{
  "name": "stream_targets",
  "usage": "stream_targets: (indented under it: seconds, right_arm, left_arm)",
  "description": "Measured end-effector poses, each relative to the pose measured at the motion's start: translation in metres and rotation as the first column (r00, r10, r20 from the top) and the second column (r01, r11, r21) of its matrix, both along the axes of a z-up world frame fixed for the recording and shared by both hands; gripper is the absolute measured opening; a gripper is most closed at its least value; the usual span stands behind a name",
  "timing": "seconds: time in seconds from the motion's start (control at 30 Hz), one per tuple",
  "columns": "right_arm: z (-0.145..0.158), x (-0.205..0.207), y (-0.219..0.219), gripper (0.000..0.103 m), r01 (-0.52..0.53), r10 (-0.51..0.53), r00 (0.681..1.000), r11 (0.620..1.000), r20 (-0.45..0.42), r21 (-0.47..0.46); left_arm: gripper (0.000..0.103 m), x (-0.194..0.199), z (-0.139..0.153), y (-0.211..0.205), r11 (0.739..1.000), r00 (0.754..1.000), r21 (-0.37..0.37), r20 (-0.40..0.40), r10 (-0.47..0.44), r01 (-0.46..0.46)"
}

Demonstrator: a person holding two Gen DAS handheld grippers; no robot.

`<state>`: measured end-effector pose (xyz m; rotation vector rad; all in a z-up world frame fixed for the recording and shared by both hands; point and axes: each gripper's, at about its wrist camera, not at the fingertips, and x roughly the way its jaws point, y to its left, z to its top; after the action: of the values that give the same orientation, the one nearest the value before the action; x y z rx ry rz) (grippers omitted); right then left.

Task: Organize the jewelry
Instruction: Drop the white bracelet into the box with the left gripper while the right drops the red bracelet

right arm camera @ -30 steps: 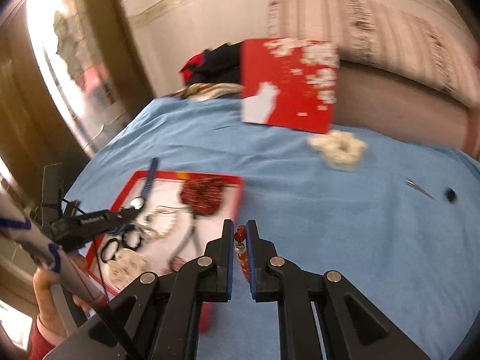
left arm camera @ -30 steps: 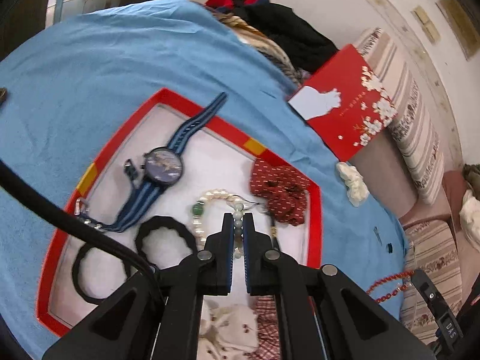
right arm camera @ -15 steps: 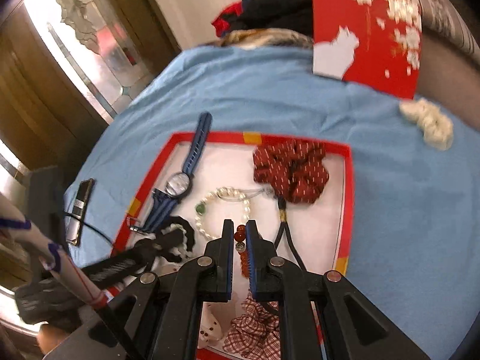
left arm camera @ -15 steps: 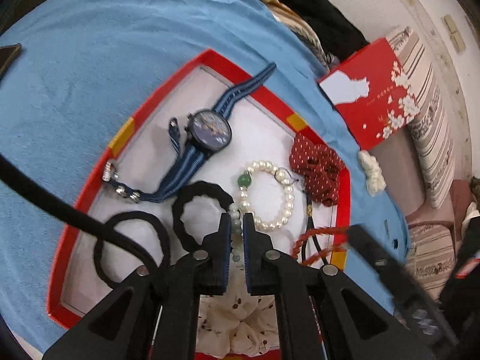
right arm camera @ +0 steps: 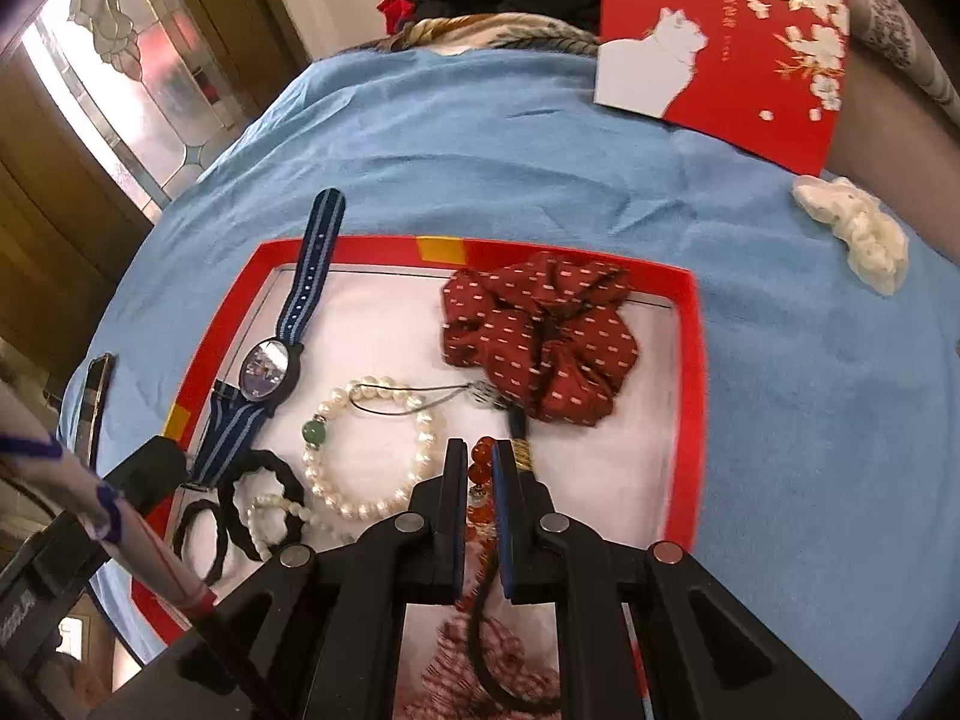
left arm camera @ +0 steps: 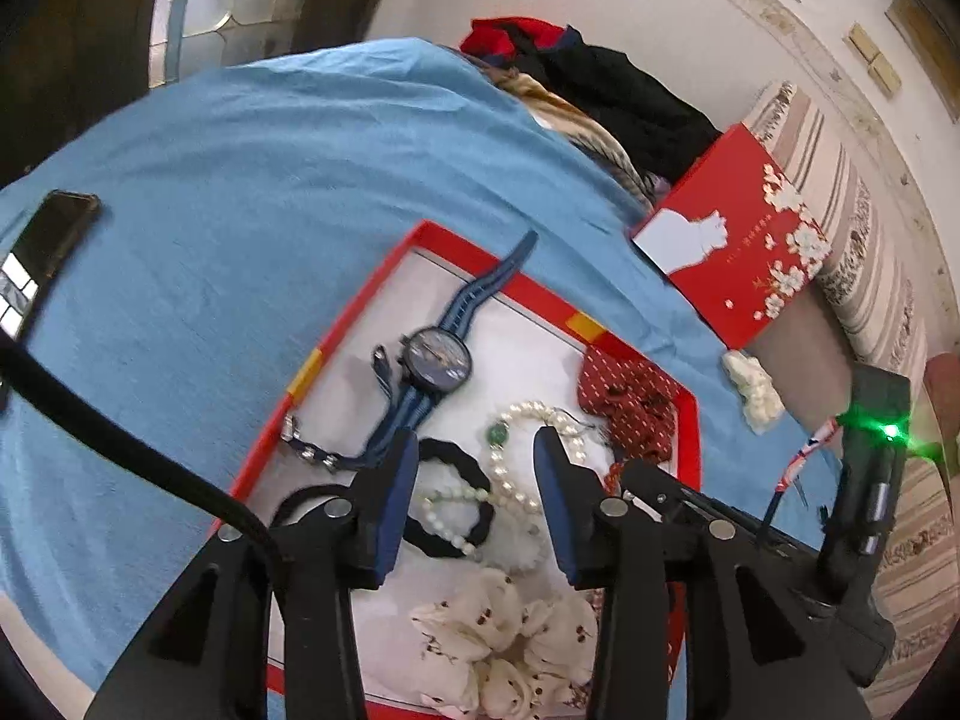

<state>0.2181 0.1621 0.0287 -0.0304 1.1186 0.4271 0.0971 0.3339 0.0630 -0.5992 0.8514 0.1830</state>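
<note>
A red-rimmed tray (left arm camera: 359, 306) (right arm camera: 690, 360) with a white floor lies on the blue cloth. It holds a blue watch (left arm camera: 437, 357) (right arm camera: 268, 369), a large pearl bracelet (left arm camera: 522, 468) (right arm camera: 372, 450), a small pale bead bracelet (left arm camera: 447, 513) (right arm camera: 267, 516) lying on a black hair tie (left arm camera: 456, 498) (right arm camera: 264, 498), and a red dotted scrunchie (left arm camera: 630, 402) (right arm camera: 540, 330). My left gripper (left arm camera: 474, 480) is open and empty above the small bracelet. My right gripper (right arm camera: 479, 468) is shut on a red bead bracelet (right arm camera: 479, 465) low over the tray.
A red flowered box (left arm camera: 738, 234) (right arm camera: 726, 30) stands at the back. A white scrunchie (left arm camera: 753, 393) (right arm camera: 858, 234) lies on the cloth right of the tray. A phone (left arm camera: 42, 252) lies at left. A cream scrunchie (left arm camera: 510, 648) and a checked one (right arm camera: 498, 660) sit at the tray's near end.
My left gripper has opened and let go of the small pale bead bracelet, which now lies on the black hair tie. My right gripper has carried the red bead bracelet over the tray.
</note>
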Motion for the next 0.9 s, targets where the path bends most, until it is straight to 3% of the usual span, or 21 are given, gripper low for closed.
stream_targets:
  seconds: [0.2, 0.43, 0.67, 0.83, 0.9]
  right_arm:
    - [-0.004, 0.014, 0.032, 0.008, -0.044, 0.045, 0.999, 0.999, -0.028, 0.019]
    - [0.024, 0.04, 0.063, 0.008, -0.063, 0.062, 0.998, 0.995, 0.024, 0.075]
    - [0.028, 0.049, 0.065, 0.009, -0.047, 0.045, 0.999, 0.984, 0.015, 0.173]
    - [0.005, 0.049, 0.057, 0.011, -0.024, 0.026, 0.999, 0.995, -0.021, 0.093]
    - [-0.002, 0.048, 0.048, 0.025, 0.005, -0.005, 1.0, 0.999, -0.009, 0.04]
  left_arm:
    - [0.039, -0.001, 0.001, 0.013, 0.999, 0.999, -0.021, 0.01, 0.048, -0.048]
    - [0.041, -0.002, 0.003, 0.026, 0.995, 0.995, -0.013, 0.014, 0.097, -0.097]
    - [0.041, 0.002, -0.002, 0.031, 0.993, 0.993, -0.026, -0.01, 0.115, -0.115]
    - [0.048, 0.004, -0.001, 0.027, 0.993, 0.993, 0.003, -0.011, 0.12, -0.12]
    - [0.053, 0.005, 0.0, 0.025, 0.992, 0.992, 0.027, -0.01, 0.126, -0.126]
